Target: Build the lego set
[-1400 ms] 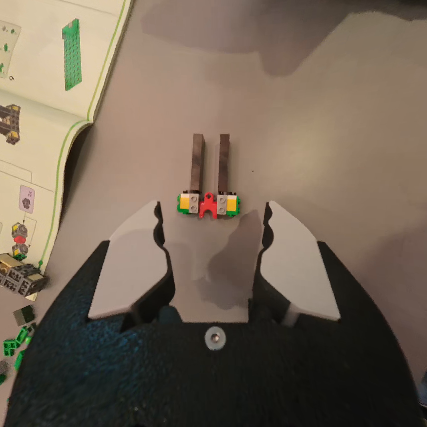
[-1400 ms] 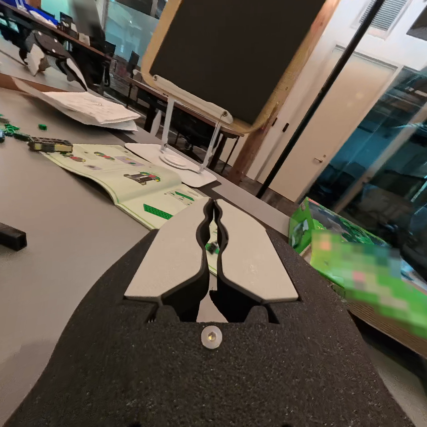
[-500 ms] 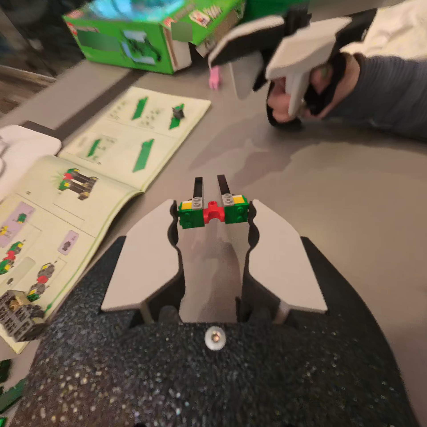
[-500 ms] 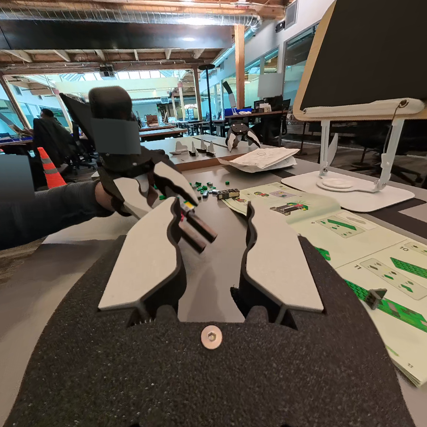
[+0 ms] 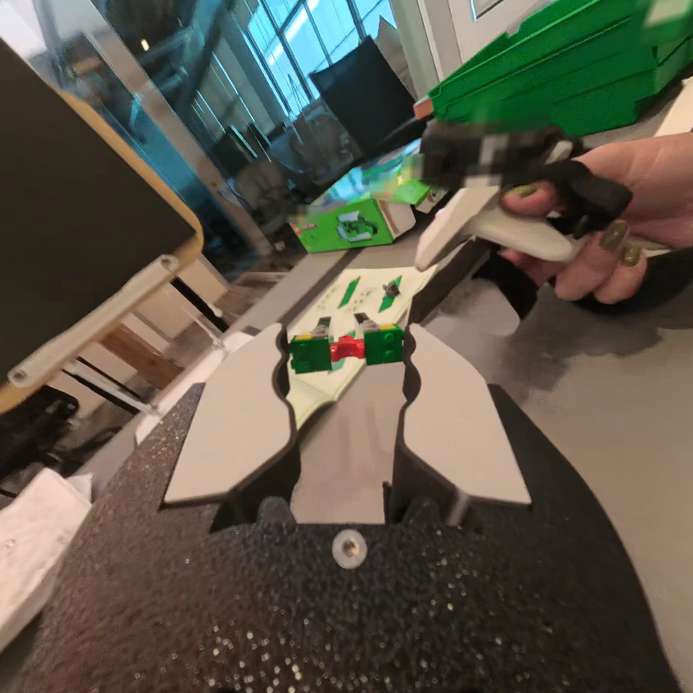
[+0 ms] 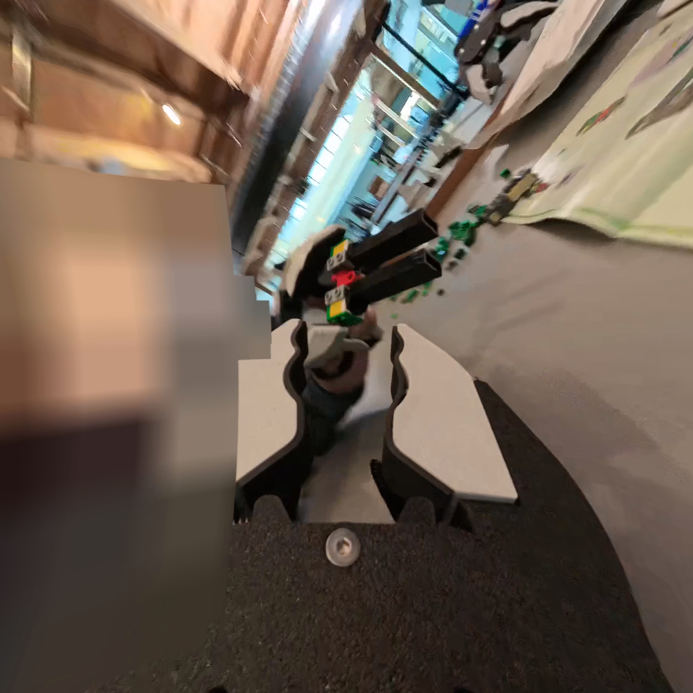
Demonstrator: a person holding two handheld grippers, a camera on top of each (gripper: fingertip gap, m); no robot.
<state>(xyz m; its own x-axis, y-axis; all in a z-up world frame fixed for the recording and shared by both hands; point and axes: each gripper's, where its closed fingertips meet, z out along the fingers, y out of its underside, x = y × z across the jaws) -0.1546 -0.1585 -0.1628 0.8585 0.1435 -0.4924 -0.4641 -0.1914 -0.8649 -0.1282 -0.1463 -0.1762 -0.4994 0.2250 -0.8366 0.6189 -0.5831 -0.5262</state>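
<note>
Left gripper (image 5: 347, 347) clamps lego assembly (image 5: 347, 347), black beams pointing forward, away.

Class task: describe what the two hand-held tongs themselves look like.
Both the left tongs and right tongs have flat pale-grey fingers with wavy black-edged inner sides, on a speckled black foam-like body with one silver screw.
</note>
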